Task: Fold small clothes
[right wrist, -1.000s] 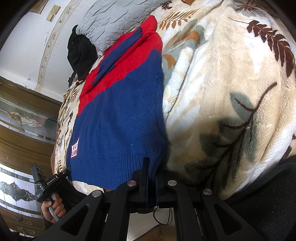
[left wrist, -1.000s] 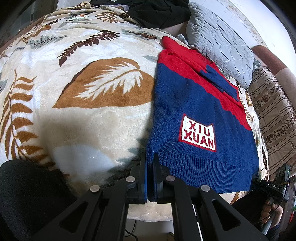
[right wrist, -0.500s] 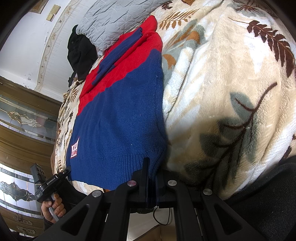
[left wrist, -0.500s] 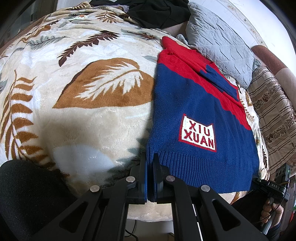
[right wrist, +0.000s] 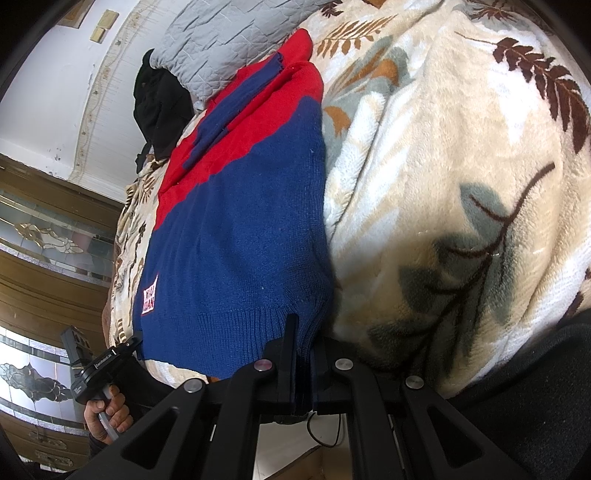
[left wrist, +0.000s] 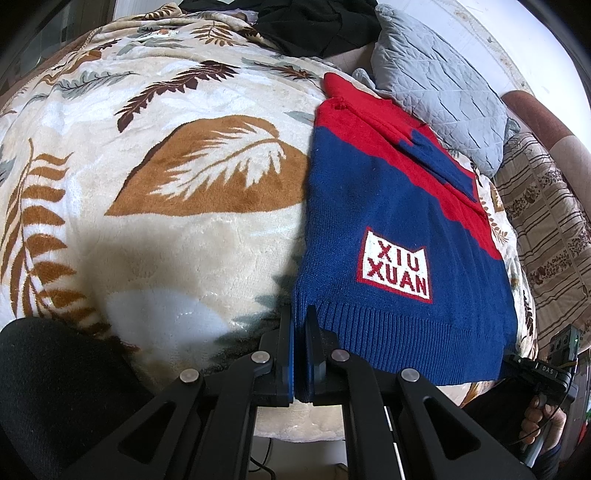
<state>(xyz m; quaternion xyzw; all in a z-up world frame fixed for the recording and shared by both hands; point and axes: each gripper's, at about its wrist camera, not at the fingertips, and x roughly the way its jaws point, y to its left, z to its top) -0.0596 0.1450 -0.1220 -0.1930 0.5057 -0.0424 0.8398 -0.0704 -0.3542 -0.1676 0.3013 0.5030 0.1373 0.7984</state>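
A small blue and red knit sweater (left wrist: pixel 388 221) with a white "XIU XUAN" patch lies flat on the bed, its ribbed hem toward me. My left gripper (left wrist: pixel 300 317) is shut on the hem's left corner. My right gripper (right wrist: pixel 303 328) is shut on the hem's other corner; the sweater (right wrist: pixel 240 240) stretches away from it. The red shoulders lie at the far end, with a blue sleeve folded over them.
A cream fleece blanket with leaf print (left wrist: pixel 166 184) covers the bed. A grey quilted pillow (left wrist: pixel 436 88) and a black garment (left wrist: pixel 314 26) lie beyond the sweater. A striped cover (left wrist: pixel 546 221) is at the right. The near bed edge is just under both grippers.
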